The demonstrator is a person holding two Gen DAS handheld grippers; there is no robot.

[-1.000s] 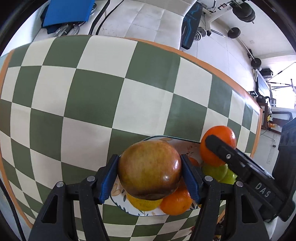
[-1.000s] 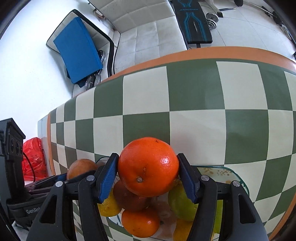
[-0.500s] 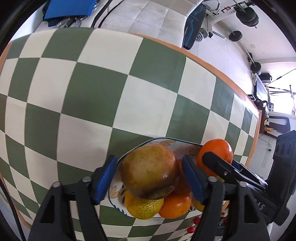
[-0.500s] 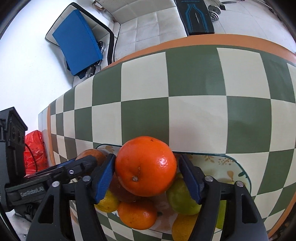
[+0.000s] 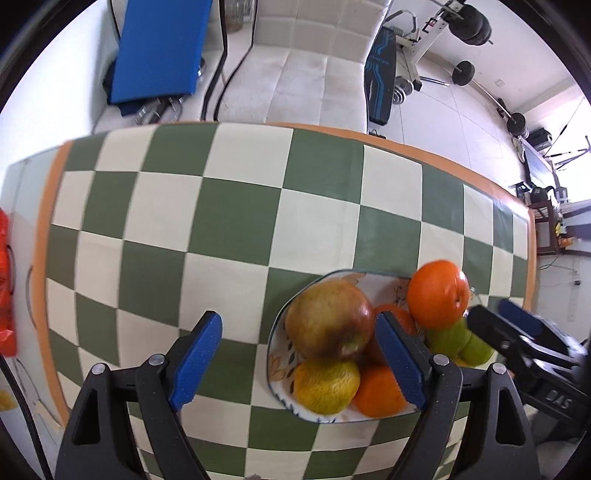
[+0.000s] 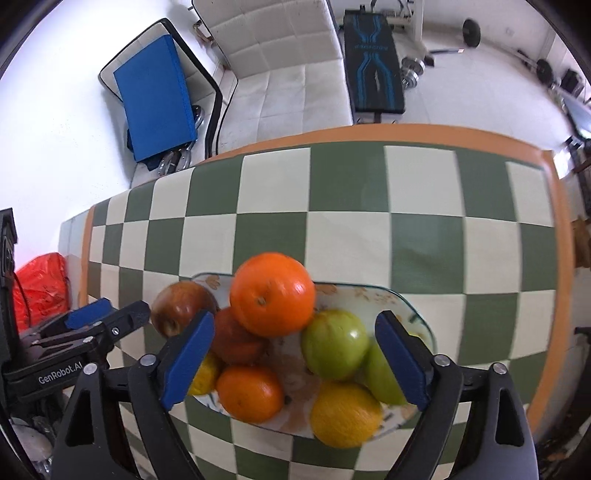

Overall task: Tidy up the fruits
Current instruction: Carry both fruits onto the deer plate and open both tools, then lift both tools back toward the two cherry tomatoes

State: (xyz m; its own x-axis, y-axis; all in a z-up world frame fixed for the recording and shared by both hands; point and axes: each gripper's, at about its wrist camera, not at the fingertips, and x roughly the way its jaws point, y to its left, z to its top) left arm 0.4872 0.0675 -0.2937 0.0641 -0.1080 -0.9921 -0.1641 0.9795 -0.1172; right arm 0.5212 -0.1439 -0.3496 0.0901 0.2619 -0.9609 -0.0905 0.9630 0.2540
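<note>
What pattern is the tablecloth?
Green and cream checks with an orange border; clearest in the right wrist view.

A home living room doubling as a gym — white tufted sofa [image 6: 280, 70], weight bench [image 6: 375, 70], barbell plates [image 5: 476, 22], checkered tablecloth [image 5: 236, 229] on the table.

Green-and-cream checked tablecloth [image 6: 347, 236] with an orange border; a white plate [image 6: 406, 306] with orange floral print holds orange, yellow, green and reddish-brown fruit.

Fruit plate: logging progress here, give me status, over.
Left gripper open, empty. Right gripper open, empty. Apple and top orange resting on the plate pile. Nothing in the way.
</note>
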